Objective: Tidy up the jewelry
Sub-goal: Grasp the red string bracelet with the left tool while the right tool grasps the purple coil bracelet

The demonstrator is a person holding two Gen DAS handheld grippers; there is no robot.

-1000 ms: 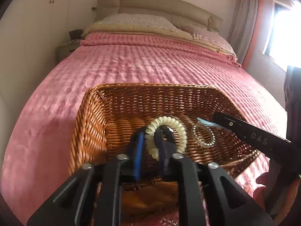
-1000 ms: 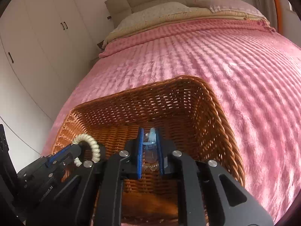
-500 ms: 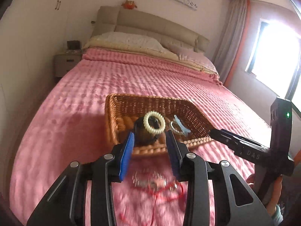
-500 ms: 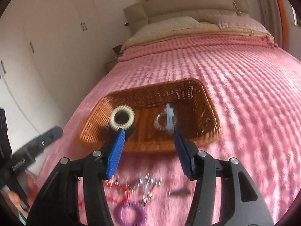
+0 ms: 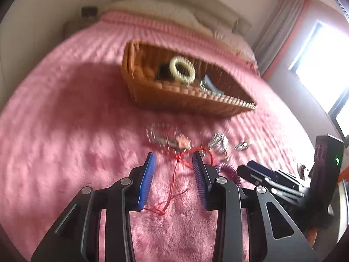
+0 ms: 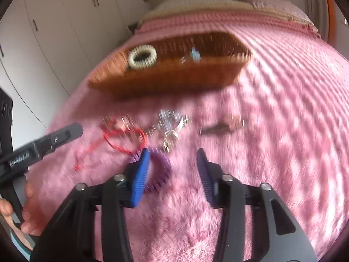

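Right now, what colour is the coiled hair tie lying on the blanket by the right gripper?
Purple. The coiled hair tie shows best in the right wrist view.

The left gripper (image 5: 173,160) tilts downward, jaws apart and gripping nothing; the right gripper (image 6: 173,156) likewise, its jaws just narrowed.

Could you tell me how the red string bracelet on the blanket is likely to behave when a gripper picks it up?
The red string bracelet lies in a loose loop with thin trailing ends, so it will probably hang limp and floppy. It looks light. Its threads sink into the plush pink blanket, so the pads may pinch fabric too, or snag neighbouring pieces.
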